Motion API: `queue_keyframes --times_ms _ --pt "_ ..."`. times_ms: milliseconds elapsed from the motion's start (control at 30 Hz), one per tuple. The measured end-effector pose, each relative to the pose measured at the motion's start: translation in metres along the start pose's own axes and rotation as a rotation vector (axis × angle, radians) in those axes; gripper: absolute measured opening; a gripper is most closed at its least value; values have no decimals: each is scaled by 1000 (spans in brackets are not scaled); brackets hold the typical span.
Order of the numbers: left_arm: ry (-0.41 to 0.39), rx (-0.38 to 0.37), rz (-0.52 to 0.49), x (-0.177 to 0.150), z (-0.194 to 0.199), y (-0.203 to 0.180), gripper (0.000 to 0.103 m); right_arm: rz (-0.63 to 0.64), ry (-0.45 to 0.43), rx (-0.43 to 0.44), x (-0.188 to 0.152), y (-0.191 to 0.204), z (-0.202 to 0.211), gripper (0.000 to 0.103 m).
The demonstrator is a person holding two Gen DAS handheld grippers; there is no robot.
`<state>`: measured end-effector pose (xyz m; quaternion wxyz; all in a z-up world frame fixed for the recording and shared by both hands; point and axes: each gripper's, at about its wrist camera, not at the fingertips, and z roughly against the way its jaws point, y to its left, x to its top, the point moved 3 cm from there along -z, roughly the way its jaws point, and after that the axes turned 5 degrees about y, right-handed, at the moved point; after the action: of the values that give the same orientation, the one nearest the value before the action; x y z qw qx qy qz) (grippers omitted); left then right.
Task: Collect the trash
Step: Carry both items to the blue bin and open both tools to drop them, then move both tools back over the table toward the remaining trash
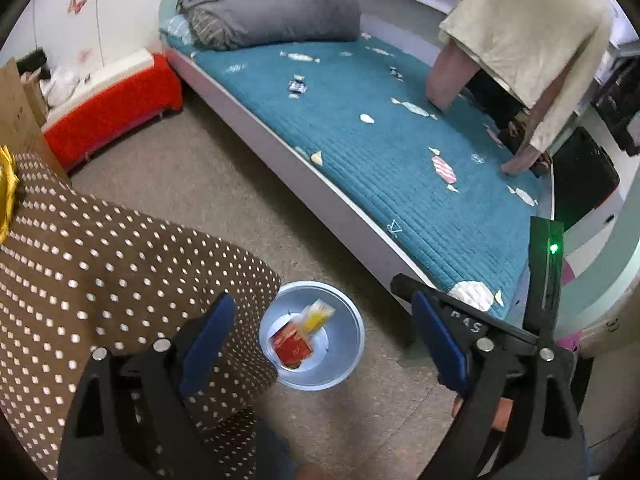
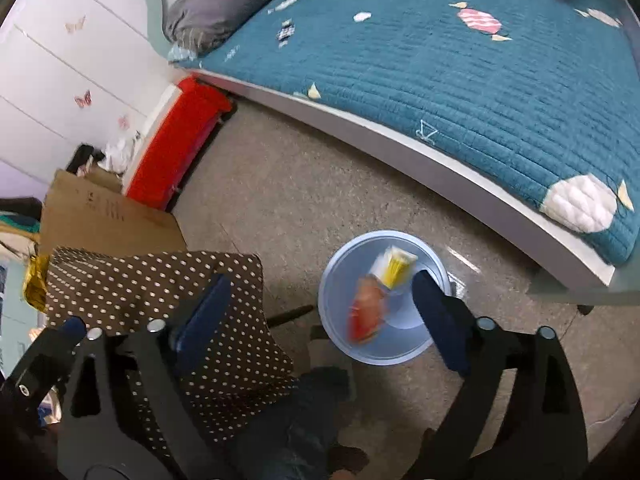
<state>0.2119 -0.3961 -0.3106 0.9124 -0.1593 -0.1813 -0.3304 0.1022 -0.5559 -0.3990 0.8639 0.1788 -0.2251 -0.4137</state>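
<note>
A light blue round bin [image 1: 348,316] stands on the floor beside the bed; it also shows in the right wrist view [image 2: 340,280]. Inside it lie a red wrapper [image 1: 291,345] and a yellow-and-white wrapper [image 1: 318,315]. In the right wrist view the red wrapper [image 2: 366,312] and the yellow one [image 2: 395,267] look blurred. My left gripper [image 1: 324,340] is open and empty above the bin. My right gripper [image 2: 320,312] is open and empty, also over the bin.
A bed with a teal quilt [image 1: 392,140] and grey pillow [image 1: 272,12] runs along the right. A person [image 1: 520,32] leans on it. A brown polka-dot cloth [image 1: 100,264], a cardboard box [image 2: 104,216] and a red box [image 1: 116,108] are at left.
</note>
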Motion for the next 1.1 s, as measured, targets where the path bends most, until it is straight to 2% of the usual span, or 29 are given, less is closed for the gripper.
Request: queue_keyframes --times_ms 33,67,233,500,600,700,800,1100 --pt "-18 36 -18 -1 5 -2 95 -1 -14 -5 -1 0 5 97" --pt "-33 44 -27 -1 11 -3 95 1 -31 -8 -3 1 13 97" --pt "-90 16 -29 -5 45 -6 95 3 -122 -17 -4 10 49 97" --pt "-257 38 -52 -18 113 -14 95 83 -274 -32 -10 49 122 97" --pt "-299 31 -40 -22 134 -14 95 121 -301 -29 -15 66 141 97" --pt "-349 63 -38 -29 156 -8 95 159 -327 -28 -23 85 158 97" --pt "-364 80 -32 -35 176 -1 95 201 -346 -23 -31 105 171 97" --pt "-456 163 1 -62 239 39 95 379 -338 63 -66 182 189 97"
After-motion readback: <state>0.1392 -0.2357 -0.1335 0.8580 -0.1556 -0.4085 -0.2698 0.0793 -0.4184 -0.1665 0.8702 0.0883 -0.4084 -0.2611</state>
